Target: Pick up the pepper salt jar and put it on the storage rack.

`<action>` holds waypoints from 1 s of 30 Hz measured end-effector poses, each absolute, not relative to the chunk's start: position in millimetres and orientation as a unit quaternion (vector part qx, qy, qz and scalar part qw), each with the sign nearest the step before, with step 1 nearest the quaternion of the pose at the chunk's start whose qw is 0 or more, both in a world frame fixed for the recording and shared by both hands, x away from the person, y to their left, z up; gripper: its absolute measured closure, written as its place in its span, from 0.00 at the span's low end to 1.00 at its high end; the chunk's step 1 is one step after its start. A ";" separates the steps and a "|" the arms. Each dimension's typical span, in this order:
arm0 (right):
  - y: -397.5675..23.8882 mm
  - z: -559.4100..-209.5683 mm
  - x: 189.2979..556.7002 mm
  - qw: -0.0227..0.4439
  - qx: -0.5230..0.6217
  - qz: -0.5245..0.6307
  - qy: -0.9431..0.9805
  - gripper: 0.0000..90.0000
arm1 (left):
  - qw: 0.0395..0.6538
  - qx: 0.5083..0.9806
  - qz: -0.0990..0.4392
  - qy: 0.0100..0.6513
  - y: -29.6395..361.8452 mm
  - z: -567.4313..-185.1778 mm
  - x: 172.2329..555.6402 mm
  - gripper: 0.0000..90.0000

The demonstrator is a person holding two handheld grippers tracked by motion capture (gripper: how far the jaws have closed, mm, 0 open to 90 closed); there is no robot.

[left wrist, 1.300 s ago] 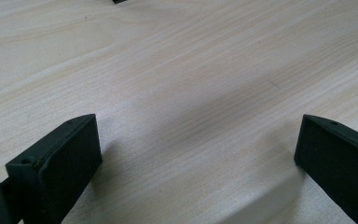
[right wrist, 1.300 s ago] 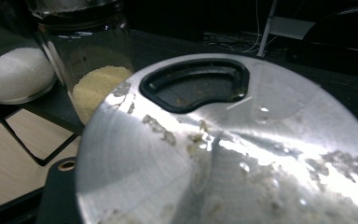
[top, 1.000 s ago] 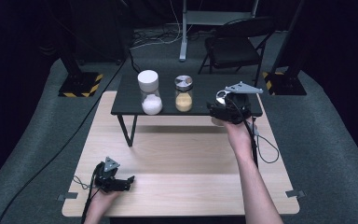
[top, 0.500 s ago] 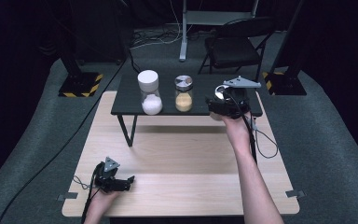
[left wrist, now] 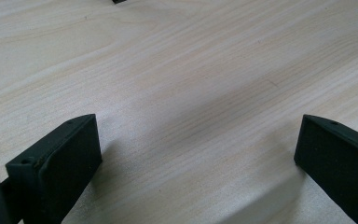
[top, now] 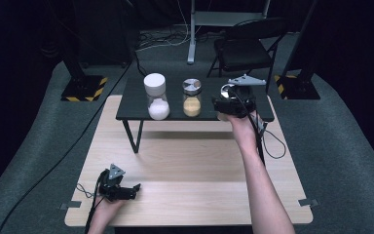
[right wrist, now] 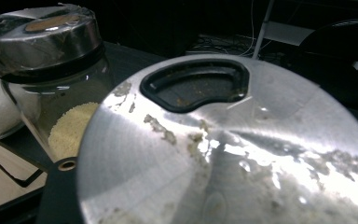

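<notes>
Steel fills the foreground of my right gripper view: a round, brushed shaker lid [right wrist: 242, 154] with a kidney-shaped pour opening near its far edge and crumbs stuck across its face. My right gripper [top: 230, 103] is clamped on this lid; one black jaw shows at the lower left of that view, tight against the lid's rim. In the high view I hold the lid just above the right part of the small black tabletop [top: 136, 105], near its front edge.

Just beside the lid stands a glass jar [right wrist: 70, 112] with a shiny metal cap, partly filled with yellowish grains. In the high view this jar sits near the middle of the black tabletop, close to its front edge. To its left, apart from it, stands a second jar [top: 156, 97] with a white cap and white powder in its lower half.

My left gripper [top: 118, 187] rests on the pale wooden tabletop [top: 199, 170], near its front left corner, well apart from the jars and the lid. Its jaws stand wide apart with nothing between them, and the left gripper view shows bare wood grain between the two black jaws. A cable trails from my right gripper and loops along the right edge of the wooden tabletop.
</notes>
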State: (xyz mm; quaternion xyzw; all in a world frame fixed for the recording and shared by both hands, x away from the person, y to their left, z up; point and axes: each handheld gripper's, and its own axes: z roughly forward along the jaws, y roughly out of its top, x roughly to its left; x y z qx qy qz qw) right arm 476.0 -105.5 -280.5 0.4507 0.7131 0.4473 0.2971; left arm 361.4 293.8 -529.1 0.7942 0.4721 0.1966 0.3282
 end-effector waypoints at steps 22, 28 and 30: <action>-97.3 -287.9 493.7 0.296 0.455 0.446 0.711 0.34 | 0.328 0.794 0.197 0.472 293.8 -529.1 361.4 0.00; -98.4 -289.9 494.5 0.292 0.458 0.454 0.707 0.33 | 0.328 0.794 0.197 0.472 293.9 -529.1 361.4 0.00; -98.7 -289.9 494.4 0.292 0.457 0.452 0.708 0.33 | 0.328 0.794 0.197 0.472 293.8 -529.1 361.4 0.00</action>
